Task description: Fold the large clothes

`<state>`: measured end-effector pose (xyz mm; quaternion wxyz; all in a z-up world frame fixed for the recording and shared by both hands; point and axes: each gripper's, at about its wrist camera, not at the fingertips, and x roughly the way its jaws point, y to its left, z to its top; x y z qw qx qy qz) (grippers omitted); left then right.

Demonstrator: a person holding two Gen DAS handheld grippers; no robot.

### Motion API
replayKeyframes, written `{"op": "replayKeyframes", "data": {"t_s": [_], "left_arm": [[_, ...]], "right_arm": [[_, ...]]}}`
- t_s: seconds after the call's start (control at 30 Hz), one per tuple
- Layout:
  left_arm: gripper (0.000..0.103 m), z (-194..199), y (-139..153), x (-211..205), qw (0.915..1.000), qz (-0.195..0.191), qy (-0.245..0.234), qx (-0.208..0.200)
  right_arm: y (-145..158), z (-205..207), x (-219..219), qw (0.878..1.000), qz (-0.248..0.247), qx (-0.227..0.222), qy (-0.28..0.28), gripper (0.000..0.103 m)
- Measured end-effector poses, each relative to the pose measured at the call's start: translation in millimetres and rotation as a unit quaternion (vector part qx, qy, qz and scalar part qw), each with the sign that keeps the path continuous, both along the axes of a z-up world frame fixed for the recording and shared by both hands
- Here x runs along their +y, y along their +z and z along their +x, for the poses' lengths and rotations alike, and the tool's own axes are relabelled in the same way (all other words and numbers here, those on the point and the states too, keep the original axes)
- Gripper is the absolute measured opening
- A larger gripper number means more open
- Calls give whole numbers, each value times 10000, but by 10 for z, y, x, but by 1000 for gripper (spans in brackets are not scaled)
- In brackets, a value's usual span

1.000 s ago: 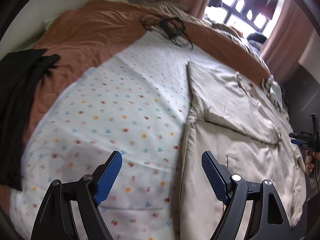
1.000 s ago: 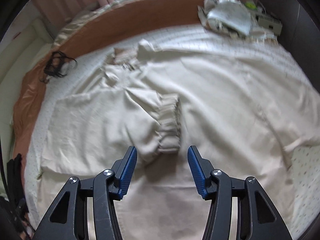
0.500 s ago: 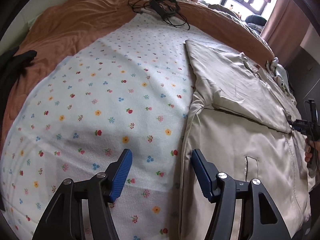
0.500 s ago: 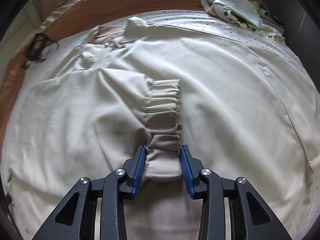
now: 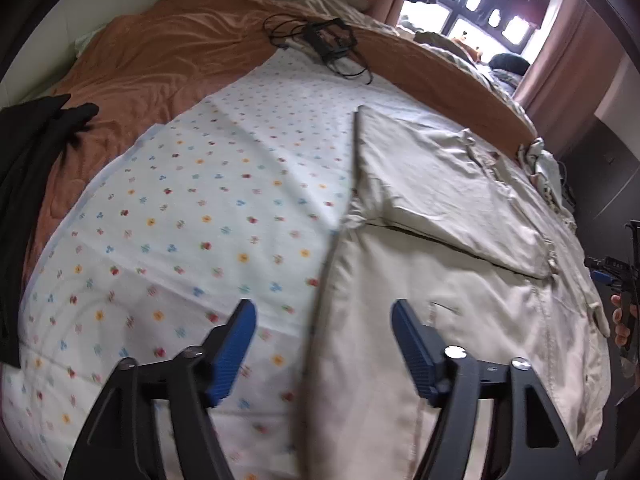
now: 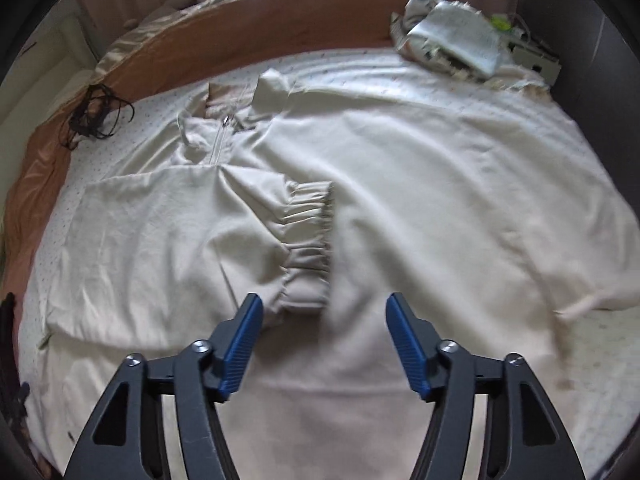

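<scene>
While the left gripper (image 5: pixel 323 342) hangs wide open and empty over the jacket's (image 5: pixel 460 300) left edge, the right gripper (image 6: pixel 325 344) – jaws just opened, holding nothing – hovers by the folded-in cuff (image 6: pixel 308 240); a careless tug could drag that sleeve back out.

one beige jacket (image 6: pixel 400 208), one floral sheet (image 5: pixel 192 208), one cable tangle (image 5: pixel 324 40), two tongs (image 5: pixel 323 344) (image 6: pixel 324 344).

Beige jacket (image 6: pixel 400 184) spread flat on the bed (image 5: pixel 192 208); one sleeve (image 6: pixel 256 232) folded across its front, elastic cuff (image 6: pixel 308 244) mid-chest.
</scene>
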<state>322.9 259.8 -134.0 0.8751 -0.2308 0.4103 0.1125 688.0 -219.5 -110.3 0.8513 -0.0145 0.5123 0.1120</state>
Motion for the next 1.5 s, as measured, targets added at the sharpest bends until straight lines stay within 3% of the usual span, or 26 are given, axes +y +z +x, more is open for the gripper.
{"op": "replayKeyframes", "data": {"t_s": [0.1,0.23,0.37,0.73,0.9,1.17,1.33,1.5], "left_arm": [[85,-38,101,-165,9999,39,-72,-103],[87,-56,292,-390,9993,99,-245,-258],[92,-95,485,-593,9979,113,-352,-535],[92,-39,823,-1257,9913,27,-923,-940],[92,47,867,-1525,9881,45,-1156,-1011],[92,269,883,-1759,9851,188,-1365,-1026],[92,473,789,-1769,9868,72,-1369,-866],[92,760,677,-1787,9881,139,-1353,-725]], "right_arm": [[182,-175,-199,9999,9,-105,-38,76],[330,-427,-566,9996,177,-104,-217,93],[448,-691,-993,9982,286,-145,-513,93],[925,-1434,-2285,9887,159,-654,-1337,93],[1052,-1590,-2698,9827,222,-840,-1635,93],[888,-1554,-3155,9729,513,-936,-2052,92],[669,-1300,-3403,9668,766,-799,-2303,67],[357,-1009,-3566,9591,1029,-692,-2543,64]]}}
